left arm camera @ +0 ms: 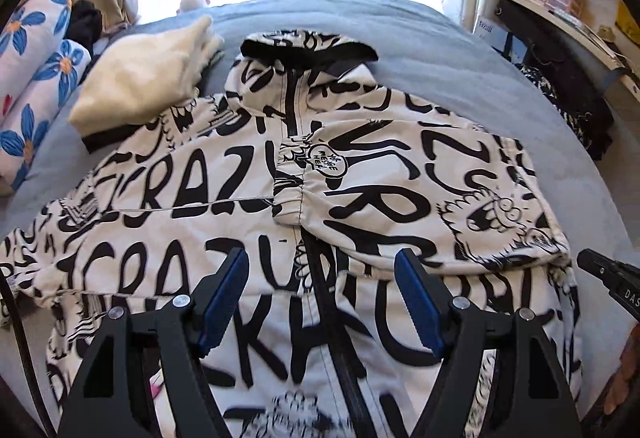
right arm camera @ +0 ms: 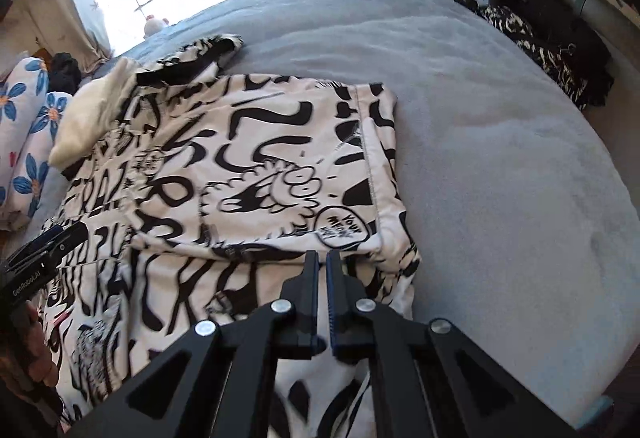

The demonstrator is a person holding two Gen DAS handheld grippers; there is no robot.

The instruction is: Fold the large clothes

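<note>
Nearest the cameras, the left gripper [left arm camera: 320, 298] hangs over the lower front of the hooded jacket [left arm camera: 280, 205] with its blue-padded fingers [left arm camera: 224, 298] spread wide and nothing between them, while the right gripper [right arm camera: 323, 270] is closed tight on nothing, its tips just above the jacket's folded right-hand edge. The black-and-white lettered jacket lies zip-up on the grey bed [right arm camera: 500, 157], one sleeve folded across its chest. Beyond the jacket's hood a cream folded cloth [left arm camera: 140, 77] rests on its shoulder, with flowered pillows [left arm camera: 36, 77] further left.
</note>
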